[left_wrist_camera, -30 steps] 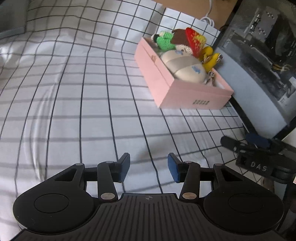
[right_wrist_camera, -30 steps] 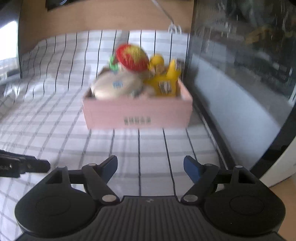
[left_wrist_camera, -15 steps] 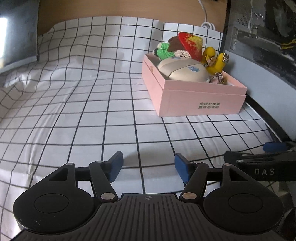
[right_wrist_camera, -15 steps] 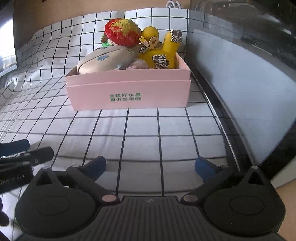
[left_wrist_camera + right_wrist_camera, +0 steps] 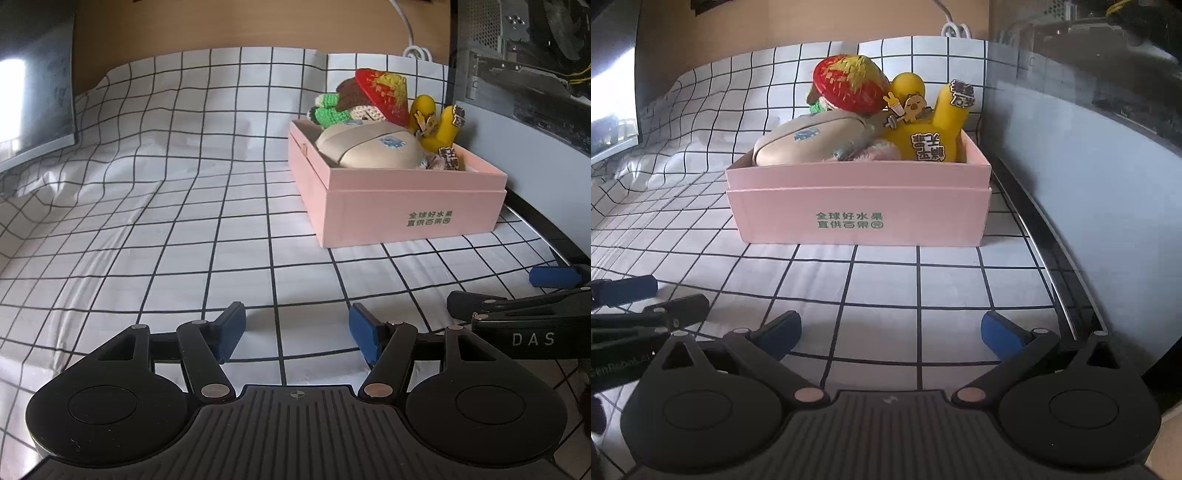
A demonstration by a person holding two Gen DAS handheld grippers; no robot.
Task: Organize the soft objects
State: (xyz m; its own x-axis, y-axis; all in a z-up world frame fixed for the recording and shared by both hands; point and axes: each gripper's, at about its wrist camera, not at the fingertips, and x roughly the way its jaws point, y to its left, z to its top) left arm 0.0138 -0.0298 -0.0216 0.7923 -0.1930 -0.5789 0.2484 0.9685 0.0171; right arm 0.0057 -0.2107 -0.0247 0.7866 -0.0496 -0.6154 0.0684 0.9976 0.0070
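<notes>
A pink box point(image 5: 406, 210) stands on the checked cloth, also in the right wrist view point(image 5: 860, 210). It holds soft toys: a beige pouch point(image 5: 369, 146) point(image 5: 809, 140), a red-and-yellow crocheted hat point(image 5: 384, 94) point(image 5: 851, 86), a green crocheted piece point(image 5: 328, 112) and a yellow plush point(image 5: 437, 123) point(image 5: 931, 129). My left gripper point(image 5: 295, 332) is open and empty, low over the cloth, left of and in front of the box. My right gripper point(image 5: 890, 330) is open and empty, straight in front of the box. Each gripper shows at the edge of the other's view.
A white cloth with a black grid point(image 5: 166, 221) covers the surface. A computer case with a glass side point(image 5: 1089, 147) stands right of the box. A monitor point(image 5: 33, 107) stands far left. A white cable point(image 5: 413, 48) hangs by the wooden back wall.
Both grippers have dropped low and levelled towards the box. Both have opened wider. The box and the toys have not moved.
</notes>
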